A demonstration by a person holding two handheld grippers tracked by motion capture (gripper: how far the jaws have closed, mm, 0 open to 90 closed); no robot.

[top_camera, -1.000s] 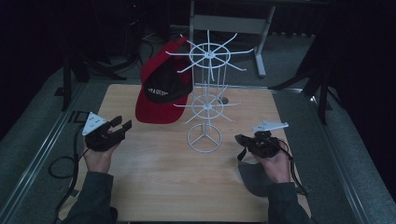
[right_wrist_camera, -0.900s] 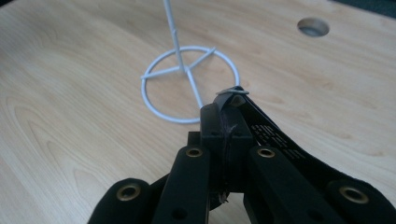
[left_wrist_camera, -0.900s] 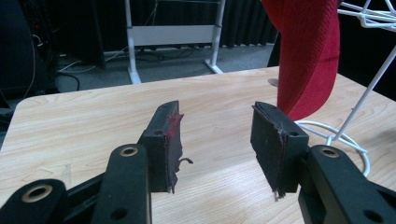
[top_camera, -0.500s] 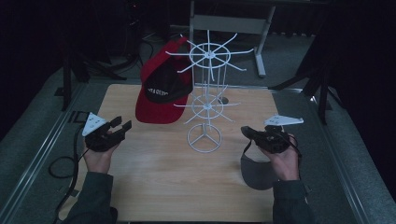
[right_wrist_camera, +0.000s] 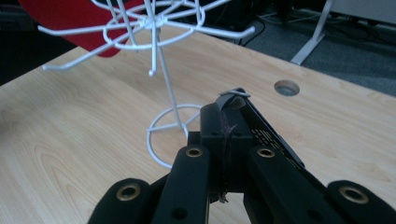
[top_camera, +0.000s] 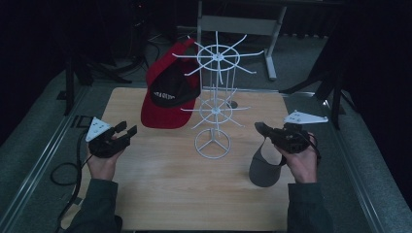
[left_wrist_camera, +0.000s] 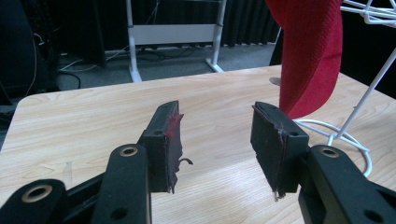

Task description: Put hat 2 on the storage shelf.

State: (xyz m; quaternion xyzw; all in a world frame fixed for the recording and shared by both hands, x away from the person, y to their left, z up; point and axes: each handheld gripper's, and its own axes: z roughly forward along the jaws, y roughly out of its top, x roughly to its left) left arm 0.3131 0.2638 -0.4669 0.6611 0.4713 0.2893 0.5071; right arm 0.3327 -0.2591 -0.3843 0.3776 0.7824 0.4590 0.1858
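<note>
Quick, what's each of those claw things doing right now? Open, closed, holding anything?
Left gripper: open, holding nothing.
Right gripper: shut on the strap of a grey visor, which hangs below it.

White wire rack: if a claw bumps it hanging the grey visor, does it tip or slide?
The rack probably tips readily: a tall thin stem on a small ring base. The red cap hanging off one side likely biases it that way. It looks light, so it may also skid on the smooth wooden table.

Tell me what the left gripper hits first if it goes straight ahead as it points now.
Likely the hanging red fabric cap, just right of the open left gripper's line; depth is unclear, so it may pass over bare light wooden table.
</note>
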